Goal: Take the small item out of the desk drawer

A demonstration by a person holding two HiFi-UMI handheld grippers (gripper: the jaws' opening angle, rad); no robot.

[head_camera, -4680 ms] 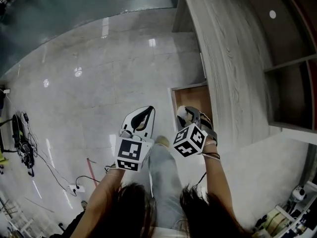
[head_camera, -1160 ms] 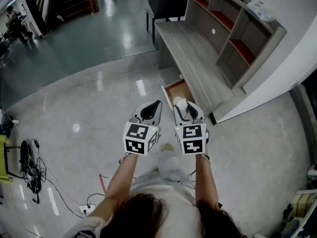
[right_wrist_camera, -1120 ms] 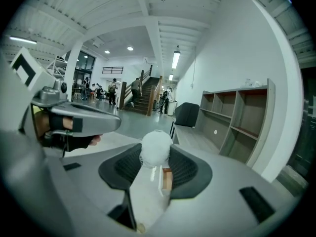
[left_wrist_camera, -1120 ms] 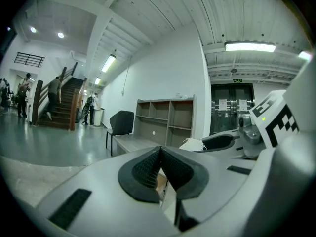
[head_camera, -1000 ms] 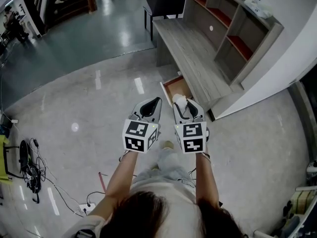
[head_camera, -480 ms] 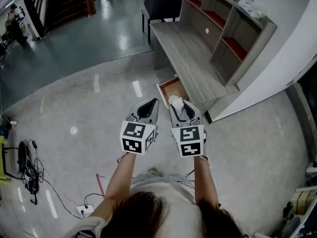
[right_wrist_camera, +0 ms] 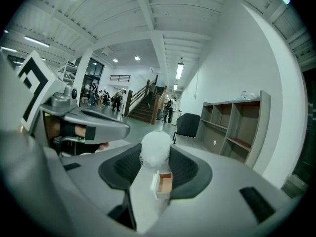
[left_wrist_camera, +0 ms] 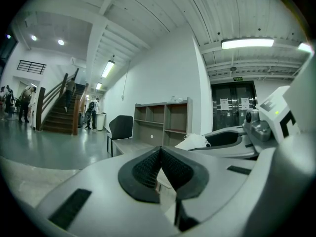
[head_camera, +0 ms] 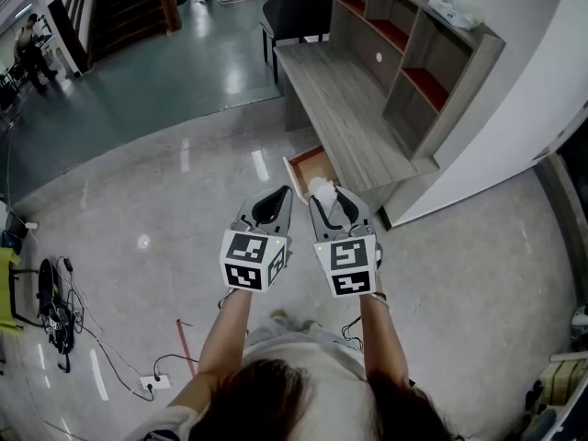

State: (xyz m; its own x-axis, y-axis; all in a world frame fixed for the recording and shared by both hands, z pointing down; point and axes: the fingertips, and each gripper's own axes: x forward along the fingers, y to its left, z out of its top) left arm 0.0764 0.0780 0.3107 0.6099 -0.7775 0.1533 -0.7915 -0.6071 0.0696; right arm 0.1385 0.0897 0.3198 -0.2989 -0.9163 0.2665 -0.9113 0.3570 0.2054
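Observation:
A small white crumpled item sits pinched between the jaws of my right gripper, held up in the air. My left gripper is beside it at the same height, its jaws closed tip to tip with nothing between them. The grey wooden desk stands ahead, and its drawer is pulled out, showing a reddish-brown inside. Both grippers hang well short of the drawer, over the floor. The white item also shows in the left gripper view.
A shelf unit rises at the desk's back, with a white object on top. A black chair stands at the desk's far end. Cables and a power strip lie on the glossy floor at left. A staircase with people is far off.
Both grippers have risen a little and drawn back from the desk, still side by side. The white item stays in the right gripper. The drawer stays pulled out.

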